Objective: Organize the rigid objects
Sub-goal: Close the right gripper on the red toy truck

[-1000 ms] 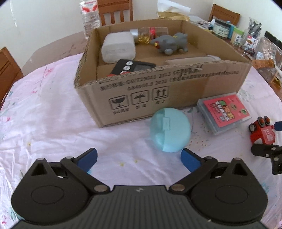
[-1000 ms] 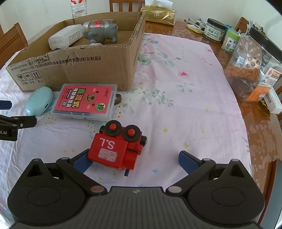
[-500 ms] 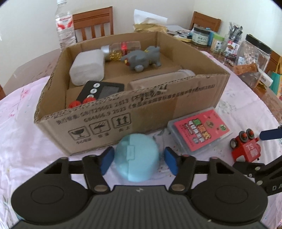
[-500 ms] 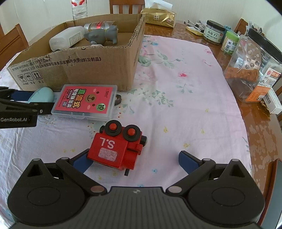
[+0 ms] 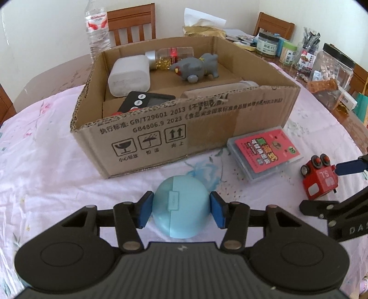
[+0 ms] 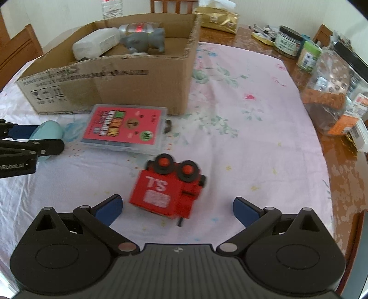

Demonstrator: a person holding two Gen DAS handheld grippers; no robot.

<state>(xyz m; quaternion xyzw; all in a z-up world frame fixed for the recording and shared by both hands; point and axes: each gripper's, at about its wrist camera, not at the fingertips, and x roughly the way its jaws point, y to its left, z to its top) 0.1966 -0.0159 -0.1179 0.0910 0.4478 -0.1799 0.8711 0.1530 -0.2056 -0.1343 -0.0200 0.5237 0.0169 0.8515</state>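
My left gripper (image 5: 181, 211) is shut on a light blue rounded case (image 5: 180, 204), held just in front of the cardboard box (image 5: 161, 128); the case also shows in the right wrist view (image 6: 49, 132). The box holds a white container (image 5: 128, 77), a grey toy animal (image 5: 195, 67), a clear bottle (image 5: 170, 55) and a black device (image 5: 145, 101). My right gripper (image 6: 177, 208) is open around a red toy vehicle (image 6: 169, 188) lying on the tablecloth. A red-labelled clear card case (image 6: 125, 128) lies beside the box.
Jars, a clear canister (image 6: 331, 96) and small boxes crowd the wooden table edge at the right. A water bottle (image 5: 96, 30) and chairs stand behind the box. A gold bag (image 6: 218, 20) lies at the back.
My left gripper moved forward and closed on the blue case, then drew it slightly back from the box. My right gripper shifted so the red toy sits more centrally between its fingers.
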